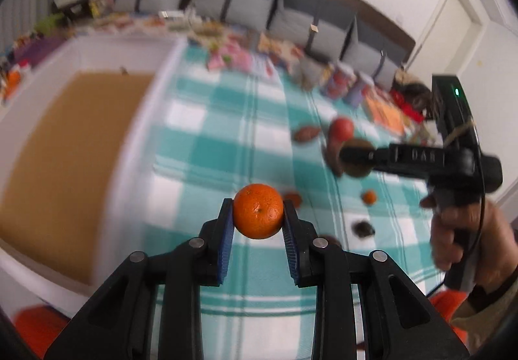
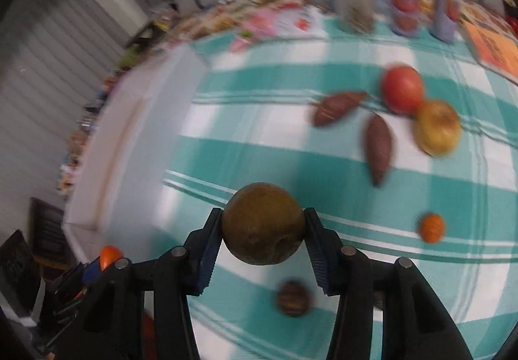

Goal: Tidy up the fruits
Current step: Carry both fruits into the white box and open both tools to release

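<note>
white box [image 1: 106,120] w/ a brown cardboard-looking floor is taking up the left of the left wrist view, sitting on the teal & white checked cloth [image 1: 226,140]; in the right wrist view the same box [image 2: 136,146] is lying at left, blurred. grey cushions [image 1: 246,4] are lining the far edge, w/ a row of packets & jars in front, too smeared to read.

left gripper [image 1: 258,214] is pinching a small orange [image 1: 258,211] btwn its blue pads, jaws pressing on both sides, fruit raised off the cloth and just beside the box's right wall. right gripper [image 2: 263,227] is clamping a round brown-green fruit [image 2: 263,223], poss. a pear, jaws closed on it left & right, also lifted over the cloth. in the left wrist view that right gripper [image 1: 353,156] is reaching in from the right, a hand [image 1: 466,237] wrapping its grip; its fruit is mostly hidden behind the finger.

loose on the cloth, right wrist view: red apple [image 2: 402,88] touching a yellow-red apple [image 2: 437,127]; two brown pointed sweet potatoes [image 2: 338,107] [image 2: 378,148] near them, apart from each other; a small orange one [image 2: 432,227] further right; a dark round fruit [image 2: 294,298] below the held one, too blurred to name.
</note>
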Demonstrator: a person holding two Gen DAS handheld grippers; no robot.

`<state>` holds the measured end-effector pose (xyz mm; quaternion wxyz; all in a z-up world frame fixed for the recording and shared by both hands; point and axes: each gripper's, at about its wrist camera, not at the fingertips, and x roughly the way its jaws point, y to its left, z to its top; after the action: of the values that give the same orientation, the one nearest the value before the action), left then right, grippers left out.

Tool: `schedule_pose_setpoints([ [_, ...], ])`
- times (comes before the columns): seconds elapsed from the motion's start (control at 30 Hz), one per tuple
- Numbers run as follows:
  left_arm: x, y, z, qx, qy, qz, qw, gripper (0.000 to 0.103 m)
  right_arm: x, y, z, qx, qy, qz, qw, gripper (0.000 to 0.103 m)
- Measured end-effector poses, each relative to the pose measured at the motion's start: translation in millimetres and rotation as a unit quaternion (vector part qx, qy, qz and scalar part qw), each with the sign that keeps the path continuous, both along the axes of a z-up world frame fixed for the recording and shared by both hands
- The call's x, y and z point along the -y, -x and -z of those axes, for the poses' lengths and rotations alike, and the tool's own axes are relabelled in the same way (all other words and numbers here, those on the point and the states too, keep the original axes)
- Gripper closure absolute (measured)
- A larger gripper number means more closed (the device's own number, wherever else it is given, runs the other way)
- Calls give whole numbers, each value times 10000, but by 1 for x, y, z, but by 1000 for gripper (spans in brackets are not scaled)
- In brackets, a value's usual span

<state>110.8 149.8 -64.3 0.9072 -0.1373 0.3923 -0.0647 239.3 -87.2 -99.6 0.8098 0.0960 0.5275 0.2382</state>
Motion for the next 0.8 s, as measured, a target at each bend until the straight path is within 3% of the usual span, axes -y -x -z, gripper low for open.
schedule_pose_setpoints([
  [0.07, -31, 3, -23, 127, -159, -276, 9994, 74, -41, 7, -28, 193, -286, -383, 9987, 54],
  [0.13, -66, 3, -29, 39, -368, -606, 9975, 74, -85, 16, -44, 248, -523, -781, 9953, 54],
  [0.23, -119, -7, -5, -454, -585, -1102, 9911, 74, -157, 30, -48, 146, -775, -1401, 9870, 54],
  [0.33, -154, -14, 30, -989, -859, -1482, 9802, 74, -220, 42, -36, 26, -673, -1828, 9808, 54],
  [0.4, -170, -14, 47, -1226, -841, -1624, 9755, 74, -255, 45, -17, -172, -539, -2010, 9780, 54],
  [0.53, -183, -10, 66, -1457, -805, -1783, 9698, 74, -293, 52, 14, -281, 47, -2131, 9766, 54],
  [0.63, -190, -8, 71, -1493, -823, -1856, 9677, 71, -306, 57, 20, -155, 290, -2164, 9757, 53],
  [0.8, -192, 0, 62, -1358, -980, -2006, 9653, 56, -308, 51, 14, 62, 304, -1965, 9800, 48],
])
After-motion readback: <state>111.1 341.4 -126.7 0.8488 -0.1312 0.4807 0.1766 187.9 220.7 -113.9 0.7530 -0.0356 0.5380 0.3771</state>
